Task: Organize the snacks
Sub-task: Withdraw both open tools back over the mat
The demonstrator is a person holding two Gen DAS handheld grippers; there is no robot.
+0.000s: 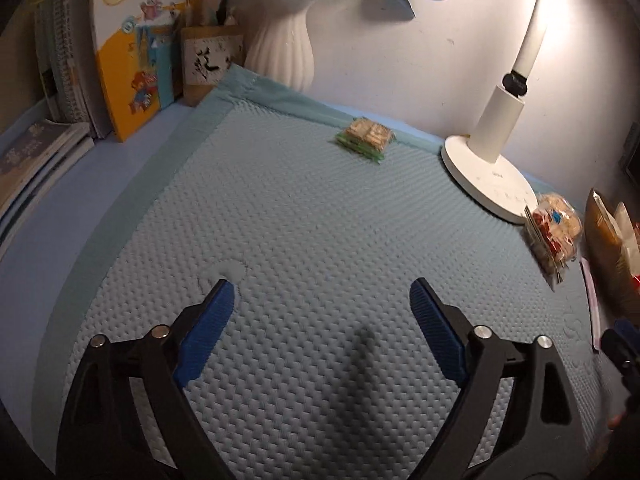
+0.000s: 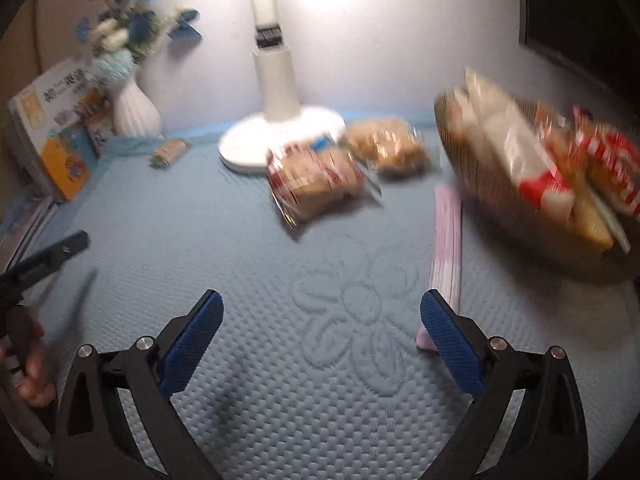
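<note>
A small green-edged cracker pack (image 1: 366, 139) lies far back on the blue quilted mat (image 1: 300, 220); the right wrist view shows it (image 2: 170, 152) left of the lamp. Two clear biscuit packs (image 2: 316, 182) (image 2: 388, 146) lie by the lamp base; one (image 1: 554, 228) shows at the mat's right edge. A woven basket (image 2: 500, 200) at the right holds several snack packets (image 2: 600, 164). My left gripper (image 1: 322, 300) hangs open over bare mat, nothing between its fingers. My right gripper (image 2: 322, 312) is open too, short of the biscuit packs. The left gripper's tip (image 2: 60, 250) pokes in at left.
A white desk lamp (image 1: 492, 168) stands at the back, a white vase (image 1: 282, 52) of blue flowers and upright books (image 1: 132, 52) at the back left. A pink strip (image 2: 446, 240) lies on the mat beside the basket. A hand (image 2: 32, 372) holds the left gripper.
</note>
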